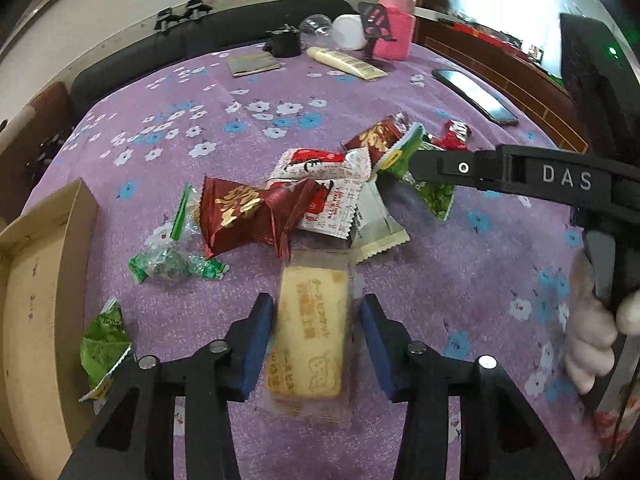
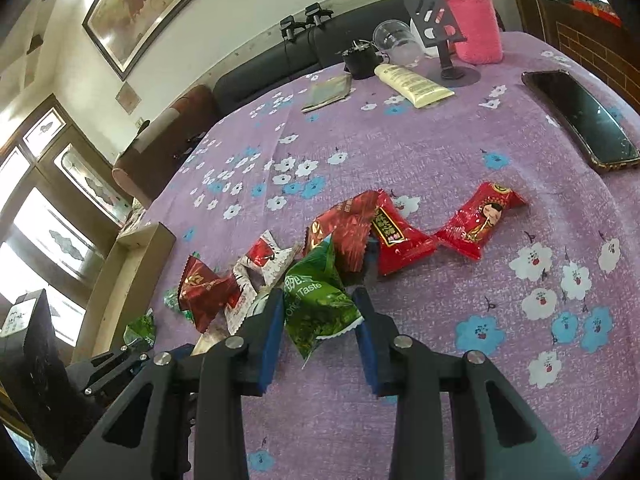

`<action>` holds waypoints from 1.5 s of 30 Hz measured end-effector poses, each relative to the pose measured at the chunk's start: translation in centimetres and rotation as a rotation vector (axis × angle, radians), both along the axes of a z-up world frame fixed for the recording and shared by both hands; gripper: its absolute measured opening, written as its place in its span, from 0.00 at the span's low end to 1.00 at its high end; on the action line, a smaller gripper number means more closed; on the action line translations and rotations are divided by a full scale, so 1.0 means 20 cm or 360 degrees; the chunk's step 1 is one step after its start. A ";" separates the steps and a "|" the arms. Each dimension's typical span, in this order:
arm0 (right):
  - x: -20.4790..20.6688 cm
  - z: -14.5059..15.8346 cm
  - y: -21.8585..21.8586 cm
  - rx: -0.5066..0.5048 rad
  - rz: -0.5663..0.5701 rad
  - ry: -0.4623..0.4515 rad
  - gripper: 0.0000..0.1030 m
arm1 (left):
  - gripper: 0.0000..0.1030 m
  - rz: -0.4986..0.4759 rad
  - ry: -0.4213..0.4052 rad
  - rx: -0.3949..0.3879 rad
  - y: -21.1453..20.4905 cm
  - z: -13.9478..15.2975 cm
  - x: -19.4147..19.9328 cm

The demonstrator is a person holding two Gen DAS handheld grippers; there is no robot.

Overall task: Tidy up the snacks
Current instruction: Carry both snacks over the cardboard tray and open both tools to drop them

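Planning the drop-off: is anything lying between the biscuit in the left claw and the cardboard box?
Yes. The green candy wrapper and a green packet lie between the biscuit pack and the cardboard box; lifted over them, nothing visible blocks it.

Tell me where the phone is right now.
The phone lies flat near the table's far right edge in the right wrist view, right of the cream tube and beyond the red snack packet.
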State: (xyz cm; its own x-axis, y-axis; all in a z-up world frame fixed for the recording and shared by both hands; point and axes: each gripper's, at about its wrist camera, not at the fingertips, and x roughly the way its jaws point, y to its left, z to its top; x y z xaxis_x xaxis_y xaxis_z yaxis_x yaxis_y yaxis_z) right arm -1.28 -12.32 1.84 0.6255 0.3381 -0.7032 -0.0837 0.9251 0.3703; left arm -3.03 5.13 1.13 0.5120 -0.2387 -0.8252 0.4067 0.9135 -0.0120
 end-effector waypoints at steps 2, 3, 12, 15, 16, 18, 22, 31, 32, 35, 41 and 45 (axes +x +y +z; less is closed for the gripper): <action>0.00 0.00 0.00 0.0002 -0.0004 -0.0009 0.32 | 0.34 0.0040 0.0004 -0.0039 0.02 0.01 -0.01; -0.01 0.01 0.00 0.0002 -0.0006 -0.0018 0.32 | 0.34 0.0064 0.0002 -0.0076 0.05 0.01 -0.02; -0.07 0.07 0.05 -0.0054 -0.0006 -0.0117 0.32 | 0.34 0.0306 -0.0051 -0.0451 0.44 0.20 -0.18; -0.11 0.12 0.09 -0.0033 0.0027 -0.0129 0.32 | 0.34 0.0414 -0.0114 -0.0497 0.61 0.28 -0.24; -0.12 0.15 0.12 -0.0021 0.0056 -0.0129 0.32 | 0.34 0.0458 -0.0136 -0.0499 0.67 0.30 -0.26; -0.16 0.19 0.20 0.0008 0.0138 -0.0129 0.32 | 0.34 0.0565 -0.0188 -0.0476 0.79 0.32 -0.29; -0.20 0.26 0.48 0.0001 0.0359 -0.0120 0.32 | 0.34 0.0771 -0.0205 -0.0484 1.03 0.30 -0.31; -0.24 0.18 1.17 0.0028 0.0804 0.0050 0.32 | 0.35 0.1059 -0.0213 -0.0351 1.36 0.21 -0.38; -0.24 0.17 1.22 0.0009 0.0830 0.0060 0.32 | 0.35 0.1080 -0.0206 -0.0347 1.39 0.20 -0.39; -0.27 0.10 1.41 -0.0057 0.0918 0.0100 0.32 | 0.35 0.1111 -0.0182 -0.0372 1.45 0.16 -0.39; -0.28 -0.02 1.59 -0.0145 0.0965 0.0159 0.33 | 0.38 0.1117 -0.0168 -0.0430 1.49 0.15 -0.41; -0.28 -0.02 1.60 -0.0166 0.0946 0.0134 0.33 | 0.55 0.1134 -0.0194 -0.0493 1.50 0.18 -0.43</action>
